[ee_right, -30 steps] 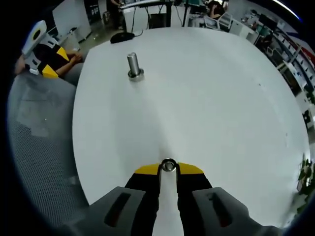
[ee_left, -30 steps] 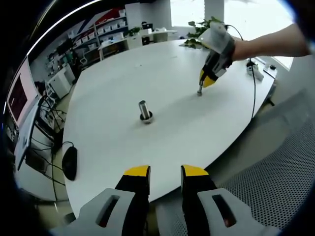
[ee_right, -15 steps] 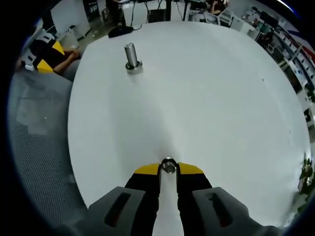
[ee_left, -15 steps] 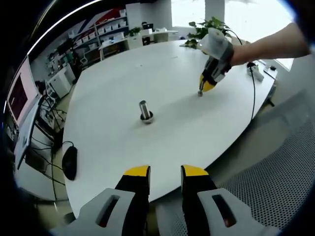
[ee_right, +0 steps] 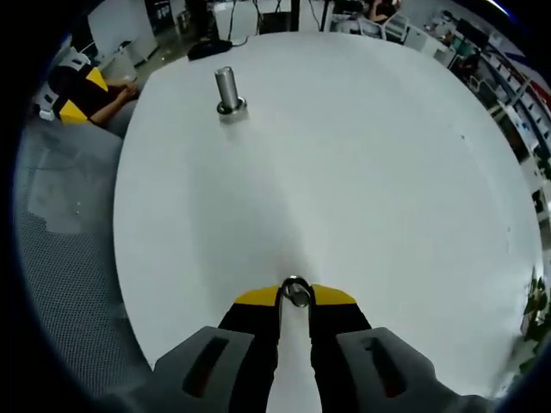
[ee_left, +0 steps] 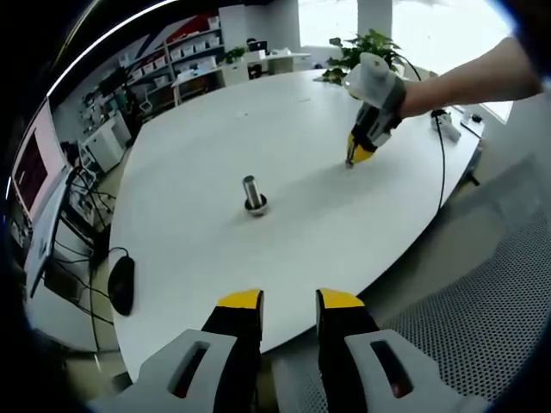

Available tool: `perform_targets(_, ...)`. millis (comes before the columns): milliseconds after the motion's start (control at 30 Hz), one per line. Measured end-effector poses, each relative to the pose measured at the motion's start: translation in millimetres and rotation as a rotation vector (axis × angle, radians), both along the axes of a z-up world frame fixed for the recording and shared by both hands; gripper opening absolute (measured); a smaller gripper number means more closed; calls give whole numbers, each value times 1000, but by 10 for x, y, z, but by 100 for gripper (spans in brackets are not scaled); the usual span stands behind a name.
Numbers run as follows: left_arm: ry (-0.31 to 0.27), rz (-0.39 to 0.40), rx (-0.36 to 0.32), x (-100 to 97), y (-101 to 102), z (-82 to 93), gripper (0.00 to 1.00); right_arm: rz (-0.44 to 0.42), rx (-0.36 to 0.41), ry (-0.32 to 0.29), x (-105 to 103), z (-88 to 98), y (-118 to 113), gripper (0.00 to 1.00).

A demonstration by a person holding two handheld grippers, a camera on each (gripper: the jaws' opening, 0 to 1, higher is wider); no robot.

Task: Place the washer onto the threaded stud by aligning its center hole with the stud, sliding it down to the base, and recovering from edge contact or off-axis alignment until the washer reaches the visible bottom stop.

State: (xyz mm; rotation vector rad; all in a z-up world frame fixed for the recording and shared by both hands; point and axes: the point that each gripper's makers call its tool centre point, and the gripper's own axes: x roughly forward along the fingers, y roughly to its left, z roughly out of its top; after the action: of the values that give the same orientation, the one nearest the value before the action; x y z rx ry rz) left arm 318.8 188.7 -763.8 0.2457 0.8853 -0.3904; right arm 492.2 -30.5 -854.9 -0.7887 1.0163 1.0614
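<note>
A short threaded steel stud (ee_left: pixel 252 194) stands upright on its round base near the middle of the white table (ee_left: pixel 224 138); the right gripper view has the stud (ee_right: pixel 226 89) far ahead at upper left. My right gripper (ee_right: pixel 295 295) is shut on a small metal washer (ee_right: pixel 296 292), held between the yellow tips just above the tabletop. From the left gripper view the right gripper (ee_left: pixel 351 158) hangs over the table's far side, well right of the stud. My left gripper (ee_left: pixel 288 301) is open, off the table's near edge, with nothing between its fingers.
A black mouse (ee_left: pixel 121 285) lies at the table's left edge. A cable (ee_left: pixel 444 163) and a small white device (ee_left: pixel 447 126) sit at the far right. A potted plant (ee_left: pixel 362 45) stands behind. A grey mesh chair (ee_left: pixel 482 292) is beside the table.
The right gripper has lifted slightly with the washer and shifted a little; the stud sits slightly higher in its view. The left gripper has stayed still.
</note>
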Motion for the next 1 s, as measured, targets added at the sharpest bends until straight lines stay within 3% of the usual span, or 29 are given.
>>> perform_targets(533,2,-7,-4,-4,-7,-4,22,-21,-5,-7,21,-1,-45,16)
perform_targets(800,-1,-5,-10,5,0,2,22,-126,77,0,88,146,-151,20)
perform_targets(1000,-3,-9,-16,6,-12,6,22,-108,112,-48,54,266,-224,21)
